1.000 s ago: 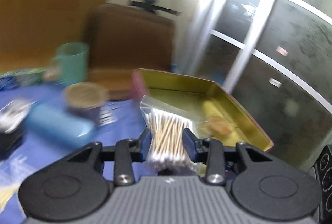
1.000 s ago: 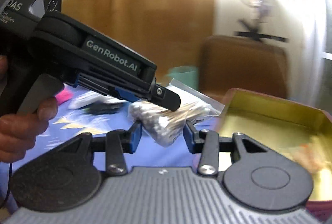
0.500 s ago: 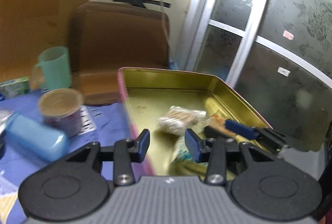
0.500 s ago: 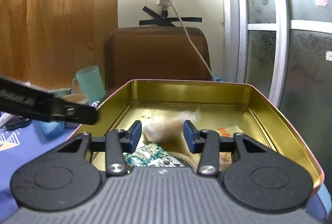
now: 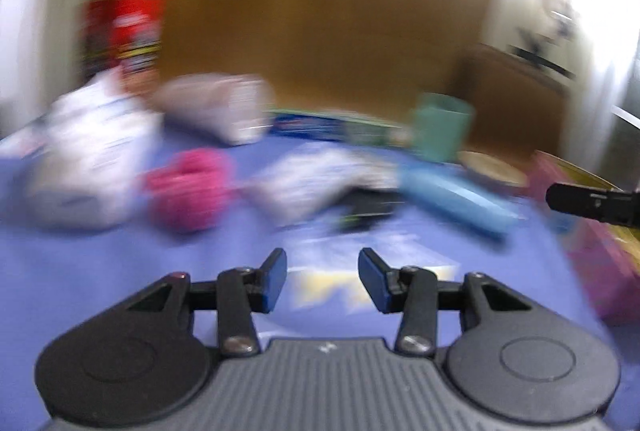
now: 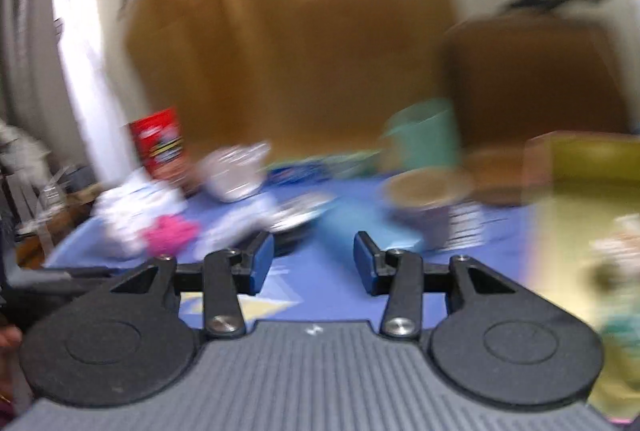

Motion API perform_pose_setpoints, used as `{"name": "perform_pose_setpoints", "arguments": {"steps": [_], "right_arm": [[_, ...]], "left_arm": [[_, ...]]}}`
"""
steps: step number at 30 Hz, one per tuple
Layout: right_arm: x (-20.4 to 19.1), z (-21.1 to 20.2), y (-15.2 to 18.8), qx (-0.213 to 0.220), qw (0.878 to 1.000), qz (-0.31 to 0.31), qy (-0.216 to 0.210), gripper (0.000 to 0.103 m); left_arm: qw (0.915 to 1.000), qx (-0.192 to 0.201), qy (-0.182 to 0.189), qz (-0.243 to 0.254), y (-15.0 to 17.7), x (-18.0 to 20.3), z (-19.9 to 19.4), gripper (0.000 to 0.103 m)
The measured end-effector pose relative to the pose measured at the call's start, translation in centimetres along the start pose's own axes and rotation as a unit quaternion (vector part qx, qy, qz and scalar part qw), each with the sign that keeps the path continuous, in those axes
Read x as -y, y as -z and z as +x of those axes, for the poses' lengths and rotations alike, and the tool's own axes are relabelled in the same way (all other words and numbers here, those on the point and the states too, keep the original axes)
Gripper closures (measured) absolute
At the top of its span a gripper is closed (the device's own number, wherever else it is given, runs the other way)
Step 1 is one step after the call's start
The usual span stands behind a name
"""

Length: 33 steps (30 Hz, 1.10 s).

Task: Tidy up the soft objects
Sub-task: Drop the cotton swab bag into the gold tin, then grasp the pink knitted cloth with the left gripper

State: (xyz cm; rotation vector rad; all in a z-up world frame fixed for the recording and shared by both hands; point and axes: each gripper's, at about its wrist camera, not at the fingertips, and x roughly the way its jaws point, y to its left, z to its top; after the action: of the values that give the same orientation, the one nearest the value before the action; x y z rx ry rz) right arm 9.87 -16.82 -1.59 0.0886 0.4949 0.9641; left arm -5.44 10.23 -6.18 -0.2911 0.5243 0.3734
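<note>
Both grippers have swung away from the gold tin since half a second ago and now face the cluttered blue tablecloth [image 5: 100, 271], each with nothing between its blue pads. On the left gripper [image 5: 322, 277] the jaws stand apart over a pale yellow-and-white patch printed on the cloth; on the right gripper [image 6: 313, 265] they are likewise apart and empty. Heavy motion blur smears both views, so no writing can be read anywhere. Beyond the left jaws lie a black object [image 5: 372, 205], a blue cylindrical case [image 5: 456, 197], a crumpled white-patterned soft item [image 5: 316, 179] and a bright pink soft bundle [image 5: 190, 187], with a large white bag [image 5: 86, 159] further left. Behind them stand a red printed box [image 5: 124, 31], whose label is too blurred to make out, a teal cup [image 5: 440, 127] and what seems to be a round brown-lidded container [image 5: 492, 169]. At the right edge of the left view a black fingertip of the other gripper juts in, cut off by the frame, beside the tin's pink outer wall [image 5: 600, 271]. In the right view the gold tin [image 6: 580, 159] holds blurred soft packets [image 6: 618, 243] on its floor. A brown wooden panel [image 5: 300, 11] and a brown chair back [image 6: 532, 71] fill the background.
</note>
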Motion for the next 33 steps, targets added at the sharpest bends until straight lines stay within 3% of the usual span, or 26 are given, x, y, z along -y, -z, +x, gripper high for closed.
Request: {"name": "perform_pose_setpoints", "arguments": {"steps": [4, 6, 13, 16, 22, 28, 30, 33], "right_arm": [[-6.0, 6.4, -0.7, -0.050, 0.995, -0.026, -0.078, 0.056], [-8.9, 9.5, -1.0, -0.072, 0.991, -0.031, -0.108, 0.051], [-15.1, 21.0, -1.0, -0.172, 0.977, -0.020, -0.126, 0.043], [-15.9, 23.1, -0.2, -0.191, 0.975, -0.031, -0.113, 0.051], [-14.3, 17.5, -0.7, -0.152, 0.979, -0.065, -0.122, 0.055], [-9.5, 8.8, 1.3, -0.136, 0.981, -0.090, -0.106, 0.054], [-8.0, 5.8, 2.7, -0.141, 0.980, -0.096, -0.098, 0.054], [-6.3, 2.8, 4.4, -0.148, 0.982, -0.079, -0.093, 0.054]], "left_arm": [[0.9961, 0.007, -0.032, -0.082, 1.5, -5.7, -0.9, 0.062], [0.9916, 0.020, -0.009, -0.127, 2.0, -7.7, -1.3, 0.061], [0.9944, 0.050, -0.001, -0.093, 1.9, -6.3, -1.6, 0.061], [0.9942, 0.058, 0.003, -0.091, 2.2, -6.2, -1.7, 0.061], [0.9930, 0.053, 0.016, -0.104, 2.3, -6.7, -1.6, 0.059], [0.9940, 0.027, 0.056, -0.091, 2.0, -6.1, -1.5, 0.041], [0.9930, 0.006, 0.083, -0.084, 1.8, -5.0, -1.4, 0.038], [0.9849, -0.018, 0.156, -0.074, 1.4, -2.0, -1.7, 0.029]]}}
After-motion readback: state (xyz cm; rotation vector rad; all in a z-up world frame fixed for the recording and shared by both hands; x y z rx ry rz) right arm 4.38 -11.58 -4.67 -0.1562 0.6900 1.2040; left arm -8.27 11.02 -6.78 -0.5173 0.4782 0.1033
